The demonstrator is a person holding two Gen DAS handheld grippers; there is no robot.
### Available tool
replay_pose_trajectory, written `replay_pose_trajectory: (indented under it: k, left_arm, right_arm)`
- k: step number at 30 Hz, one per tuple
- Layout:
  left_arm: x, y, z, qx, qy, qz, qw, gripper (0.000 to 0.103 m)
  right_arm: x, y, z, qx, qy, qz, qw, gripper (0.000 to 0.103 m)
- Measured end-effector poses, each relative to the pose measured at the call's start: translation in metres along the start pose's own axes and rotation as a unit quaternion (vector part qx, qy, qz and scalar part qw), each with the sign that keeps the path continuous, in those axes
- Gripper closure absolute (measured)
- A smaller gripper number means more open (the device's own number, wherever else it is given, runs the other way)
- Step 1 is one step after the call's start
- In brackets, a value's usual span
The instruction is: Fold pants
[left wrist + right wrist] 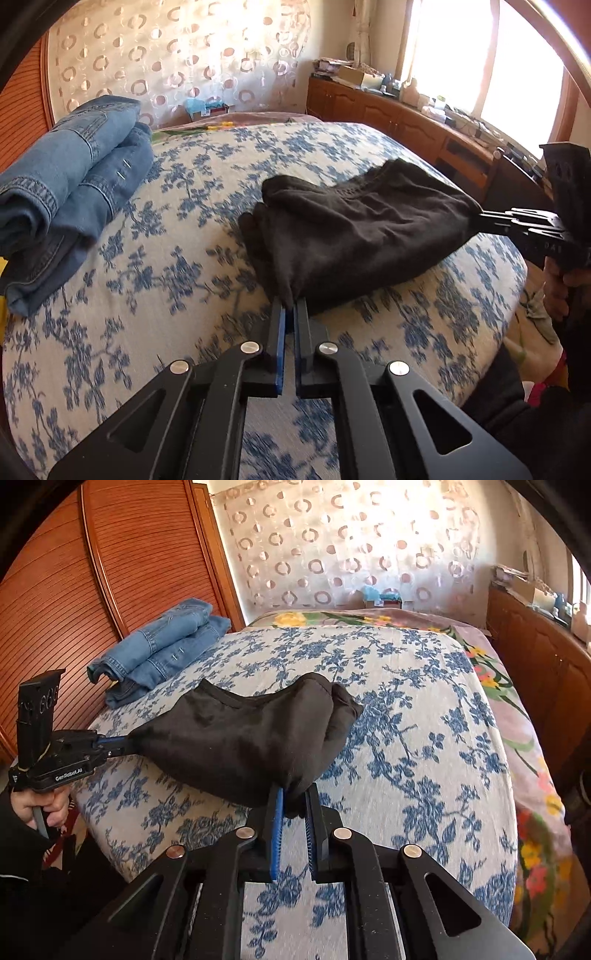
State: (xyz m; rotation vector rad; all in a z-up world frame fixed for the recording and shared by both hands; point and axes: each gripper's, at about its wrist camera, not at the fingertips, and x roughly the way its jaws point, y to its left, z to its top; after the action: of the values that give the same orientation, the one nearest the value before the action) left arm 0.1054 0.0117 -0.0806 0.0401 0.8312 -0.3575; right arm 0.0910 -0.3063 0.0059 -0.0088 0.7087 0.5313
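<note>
Black pants (354,229), folded into a bundle, held up just over the floral bedspread (155,288). Left gripper (290,308) with jaws clamped on one near corner; right gripper (295,797) with jaws pinching the other. Folded blue jeans (162,646) lying well apart, near the wooden wardrobe (55,590).

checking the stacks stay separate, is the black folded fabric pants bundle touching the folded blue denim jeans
Apart. The left wrist view shows a wide strip of blue-flowered bedspread between the black pants and the blue jeans; the right wrist view shows the same gap.
</note>
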Motion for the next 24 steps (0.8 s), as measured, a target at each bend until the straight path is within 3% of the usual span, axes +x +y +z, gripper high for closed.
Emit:
replay_pose_trajectory:
  k: [7, 9, 12, 14, 16, 19, 24]
  left_arm:
    - [-0.012, -0.003, 0.003, -0.006, -0.007, 0.008, 0.9999, 0.095]
    - [-0.014, -0.004, 0.006, -0.005, -0.010, 0.012, 0.9999, 0.086]
    - [-0.013, -0.002, 0.013, -0.004, -0.013, 0.013, 0.9998, 0.053]
    - [-0.010, -0.001, 0.017, -0.007, -0.016, 0.010, 0.9998, 0.039]
    - [-0.005, -0.002, 0.022, -0.007, -0.017, 0.007, 0.9998, 0.034]
    - [0.002, -0.004, 0.030, -0.006, -0.021, 0.012, 0.9997, 0.034]
    - [0.017, -0.002, 0.041, -0.007, -0.018, 0.010, 0.9998, 0.034]
  right_arm:
    - [-0.012, 0.001, -0.002, 0.002, -0.007, -0.007, 1.000, 0.093]
    - [-0.015, 0.001, -0.001, 0.000, -0.013, -0.013, 1.000, 0.091]
    - [-0.017, 0.003, 0.003, -0.002, -0.021, -0.018, 1.000, 0.089]
    - [-0.012, 0.005, 0.007, -0.003, -0.027, -0.021, 0.999, 0.082]
    - [-0.005, 0.006, 0.011, -0.002, -0.029, -0.023, 0.999, 0.066]
    - [0.013, 0.009, 0.016, -0.005, -0.029, -0.027, 0.999, 0.061]
    - [0.039, 0.009, 0.024, -0.004, -0.015, -0.036, 0.999, 0.061]
